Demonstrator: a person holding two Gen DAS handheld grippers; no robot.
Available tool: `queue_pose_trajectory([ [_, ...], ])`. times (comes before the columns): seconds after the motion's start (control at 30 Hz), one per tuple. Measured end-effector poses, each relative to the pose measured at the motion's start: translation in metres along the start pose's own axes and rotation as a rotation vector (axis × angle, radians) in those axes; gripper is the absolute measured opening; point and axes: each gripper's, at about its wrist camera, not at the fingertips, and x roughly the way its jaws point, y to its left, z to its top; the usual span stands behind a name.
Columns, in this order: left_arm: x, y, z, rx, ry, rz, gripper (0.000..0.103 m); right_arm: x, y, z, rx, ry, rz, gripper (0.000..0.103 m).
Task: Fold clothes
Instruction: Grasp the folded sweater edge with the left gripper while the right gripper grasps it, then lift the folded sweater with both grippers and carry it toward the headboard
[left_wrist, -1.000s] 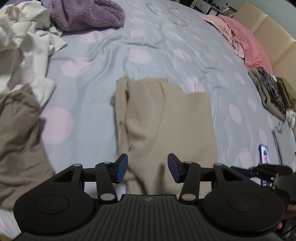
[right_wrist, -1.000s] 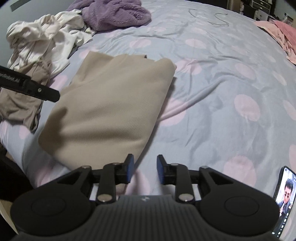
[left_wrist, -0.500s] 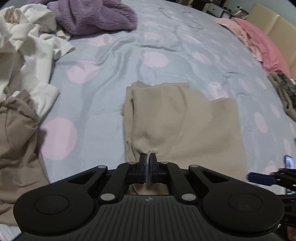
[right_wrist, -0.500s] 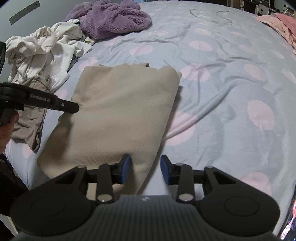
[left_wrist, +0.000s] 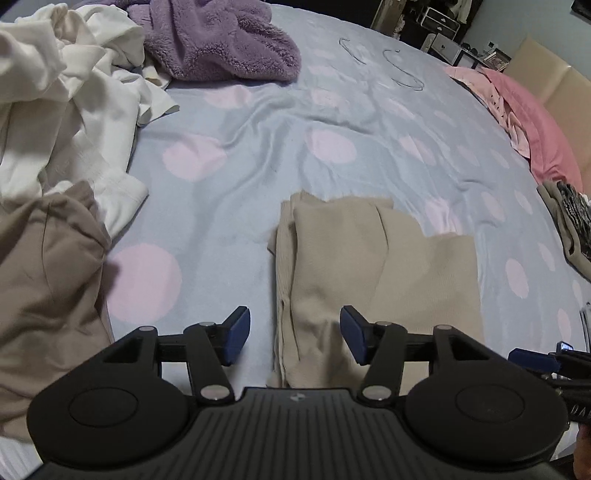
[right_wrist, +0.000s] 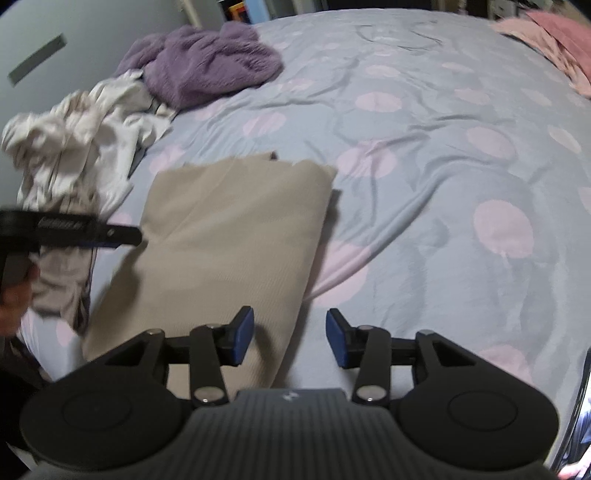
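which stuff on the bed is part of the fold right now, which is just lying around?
In play:
- beige garment, partly folded
- left claw, open over its near edge
- right claw, open at its near corner

Lying about:
- white clothes pile
- purple fleece
- brown garment
- pink clothes
- wire hangers
- bedspread

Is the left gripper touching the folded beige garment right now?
Cannot tell. In the left wrist view the left gripper stands open astride the beige garment, neither pad pressing it.
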Motion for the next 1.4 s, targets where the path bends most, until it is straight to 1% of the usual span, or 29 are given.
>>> queue_pose_trajectory([
  [0.07,0.008,0.003,0.005,-0.024,0.031,-0.023,0.054,0.002,-0.006,0.006,0.051,0.011,0.017,0.051],
  [0.1,0.014,0.005,0.006,-0.041,0.041,-0.038,0.054,0.004,-0.007,0.010,0.069,0.019,0.026,0.055],
  [0.13,0.020,0.007,0.008,-0.058,0.049,-0.050,0.054,0.008,-0.007,0.013,0.079,0.022,0.031,0.057],
  [0.2,0.032,0.010,0.008,-0.072,0.058,-0.062,0.054,0.015,-0.006,0.020,0.084,0.028,0.041,0.065],
  [0.3,0.047,0.016,0.008,-0.095,0.074,-0.099,0.054,0.028,-0.011,0.027,0.129,0.041,0.067,0.066],
  [0.33,0.050,0.018,0.007,-0.105,0.074,-0.112,0.057,0.034,-0.014,0.029,0.156,0.046,0.079,0.066],
  [0.43,0.057,0.022,0.005,-0.104,0.072,-0.138,0.059,0.051,-0.022,0.031,0.223,0.068,0.125,0.066],
  [0.57,0.062,0.023,0.006,-0.084,0.066,-0.170,0.057,0.068,-0.026,0.030,0.264,0.091,0.167,0.067],
  [0.6,0.064,0.024,0.007,-0.085,0.064,-0.181,0.054,0.072,-0.026,0.030,0.273,0.095,0.176,0.067],
  [0.67,0.066,0.023,0.006,-0.084,0.055,-0.210,0.044,0.077,-0.027,0.029,0.279,0.093,0.192,0.066],
  [0.7,0.067,0.022,0.005,-0.082,0.052,-0.223,0.038,0.080,-0.027,0.029,0.282,0.092,0.200,0.064],
  [0.77,0.068,0.020,0.005,-0.077,0.047,-0.231,0.033,0.083,-0.027,0.028,0.298,0.088,0.221,0.054],
  [0.8,0.068,0.019,0.005,-0.074,0.042,-0.237,0.029,0.084,-0.027,0.027,0.299,0.086,0.220,0.048],
  [0.83,0.067,0.017,0.005,-0.070,0.037,-0.239,0.026,0.084,-0.026,0.027,0.289,0.082,0.219,0.045],
  [0.9,0.063,0.015,0.005,-0.057,0.022,-0.238,0.022,0.080,-0.024,0.026,0.282,0.068,0.223,0.035],
  [0.93,0.061,0.014,0.005,-0.052,0.013,-0.237,0.020,0.078,-0.023,0.026,0.277,0.061,0.224,0.033],
  [1.0,0.056,0.013,0.004,-0.049,-0.006,-0.241,0.019,0.072,-0.023,0.025,0.268,0.048,0.229,0.028],
  [1.2,0.029,0.003,0.005,-0.024,-0.090,-0.294,0.018,0.044,-0.024,0.022,0.251,-0.012,0.252,0.026],
  [1.4,0.001,-0.034,0.012,0.059,-0.157,-0.349,0.018,0.000,-0.036,0.015,0.269,-0.093,0.247,0.026],
])
